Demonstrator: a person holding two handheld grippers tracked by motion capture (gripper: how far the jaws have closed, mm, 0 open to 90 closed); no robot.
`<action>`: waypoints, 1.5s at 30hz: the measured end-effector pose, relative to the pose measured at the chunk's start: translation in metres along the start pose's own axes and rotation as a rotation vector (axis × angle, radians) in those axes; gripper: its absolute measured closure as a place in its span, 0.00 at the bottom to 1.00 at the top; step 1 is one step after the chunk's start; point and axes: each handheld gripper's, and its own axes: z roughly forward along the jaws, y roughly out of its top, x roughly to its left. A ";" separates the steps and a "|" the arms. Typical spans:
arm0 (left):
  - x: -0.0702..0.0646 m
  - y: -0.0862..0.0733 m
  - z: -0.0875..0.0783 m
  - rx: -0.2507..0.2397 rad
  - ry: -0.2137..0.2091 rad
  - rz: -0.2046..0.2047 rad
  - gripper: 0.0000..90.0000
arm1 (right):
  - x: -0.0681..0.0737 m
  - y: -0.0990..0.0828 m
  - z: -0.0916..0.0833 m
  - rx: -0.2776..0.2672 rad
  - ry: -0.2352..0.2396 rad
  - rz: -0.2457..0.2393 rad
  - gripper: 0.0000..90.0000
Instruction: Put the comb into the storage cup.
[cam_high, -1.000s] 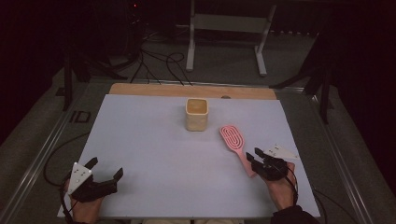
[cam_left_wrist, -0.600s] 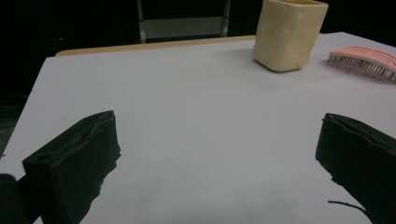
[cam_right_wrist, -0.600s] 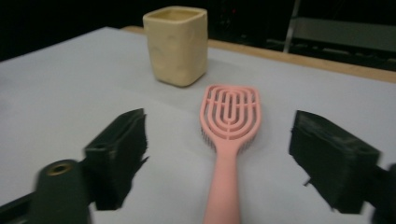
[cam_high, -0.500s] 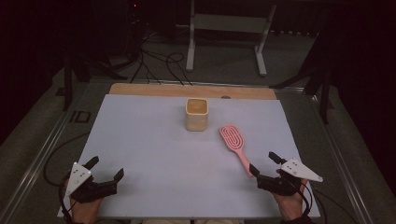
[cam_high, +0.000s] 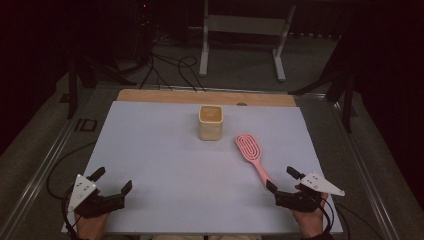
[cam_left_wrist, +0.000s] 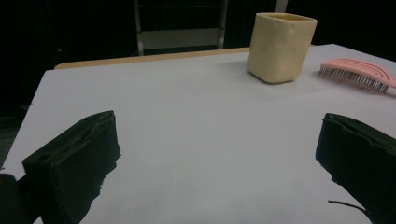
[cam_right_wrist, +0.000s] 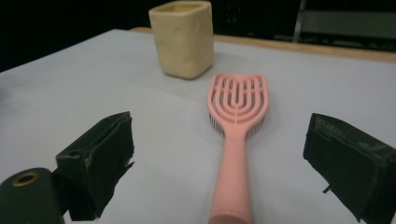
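**Released hairbrush between open jaws**

Near edge: right gripper (cam_high: 285, 181), jaws just opened wide, apart from flat-lying pink plastic vented hairbrush (cam_high: 253, 156), handle end between them. Left gripper (cam_high: 112, 180) likewise wide, gripping nothing. Farther back on pale lavender table sheet (cam_high: 165, 150): upright cream square-sided cup (cam_high: 210, 122), near brush head.

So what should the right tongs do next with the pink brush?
Probably ease back a little more. The right tongs, which have just been opening, stand wide with nothing pressed, and the pink hairbrush lies flat beside the cream cup, its handle end between them.
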 end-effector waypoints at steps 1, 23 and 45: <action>0.000 0.000 0.000 0.001 0.002 -0.003 0.00 | -0.001 0.000 0.001 0.013 -0.001 0.000 0.09; 0.007 -0.004 0.001 0.013 0.039 -0.041 0.00 | 0.005 0.053 0.030 0.236 -0.048 -0.041 0.09; 0.003 -0.005 0.004 0.037 0.033 -0.014 0.00 | -0.005 0.069 0.081 0.468 -0.054 0.004 0.09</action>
